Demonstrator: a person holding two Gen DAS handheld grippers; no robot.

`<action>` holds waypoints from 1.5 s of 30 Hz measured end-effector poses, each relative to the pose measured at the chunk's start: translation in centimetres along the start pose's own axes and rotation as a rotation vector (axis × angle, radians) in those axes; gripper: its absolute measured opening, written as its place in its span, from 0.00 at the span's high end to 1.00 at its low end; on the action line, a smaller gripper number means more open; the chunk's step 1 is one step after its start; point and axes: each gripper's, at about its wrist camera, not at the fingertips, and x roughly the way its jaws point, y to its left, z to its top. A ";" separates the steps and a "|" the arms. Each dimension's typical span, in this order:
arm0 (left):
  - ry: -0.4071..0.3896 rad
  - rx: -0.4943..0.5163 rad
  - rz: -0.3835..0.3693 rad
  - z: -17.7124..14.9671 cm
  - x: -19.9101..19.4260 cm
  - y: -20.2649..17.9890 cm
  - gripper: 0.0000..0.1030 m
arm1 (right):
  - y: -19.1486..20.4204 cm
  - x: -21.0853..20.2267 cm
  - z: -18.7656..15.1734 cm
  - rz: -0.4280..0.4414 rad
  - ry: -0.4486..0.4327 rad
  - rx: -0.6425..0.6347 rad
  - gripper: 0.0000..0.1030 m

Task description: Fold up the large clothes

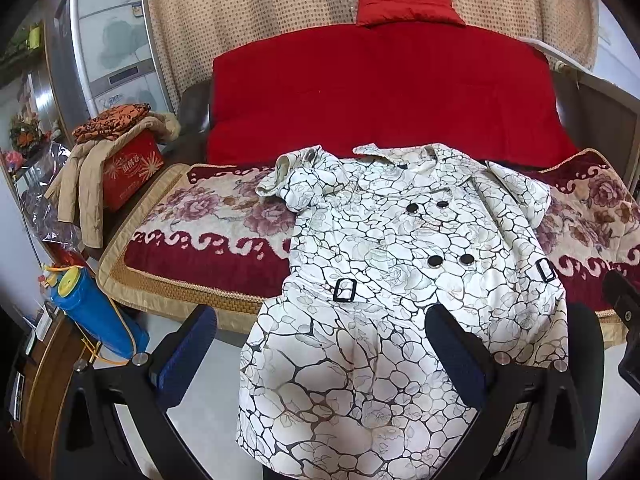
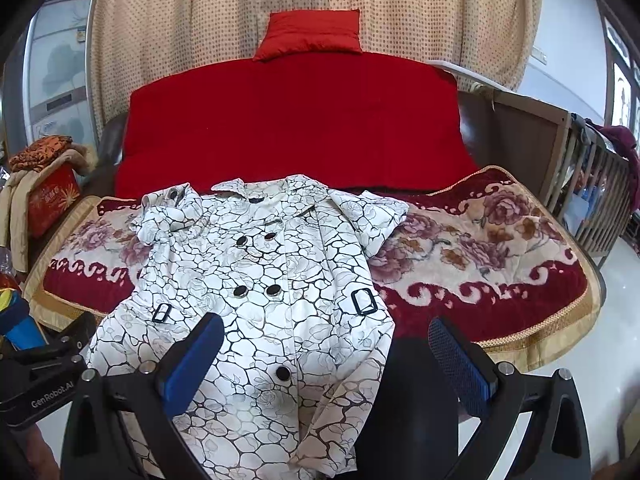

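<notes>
Resting atop the red box are folded clothes, while both grippers' jaws gape empty above the coat.

White crackle-print coat lying front-up, buttoned, spread over floral blanket on sofa, hem hanging off front edge; left gripper above hem, jaws wide apart, empty.

A floral blanket covers the sofa seat, with a red quilt behind it and a red pillow against the dotted curtain. At the left, a red box carries a beige jacket; a blue bottle lies nearer.
</notes>
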 end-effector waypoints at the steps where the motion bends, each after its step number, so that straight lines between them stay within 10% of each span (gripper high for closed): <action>1: -0.002 0.001 0.000 0.0 -0.1 0.0 0.00 | 0.0 0.0 0.0 0.001 0.000 0.000 0.00; 45: 0.011 0.009 -0.019 -0.5 0.5 -0.2 0.00 | 0.7 1.1 -0.5 0.027 0.033 -0.004 0.00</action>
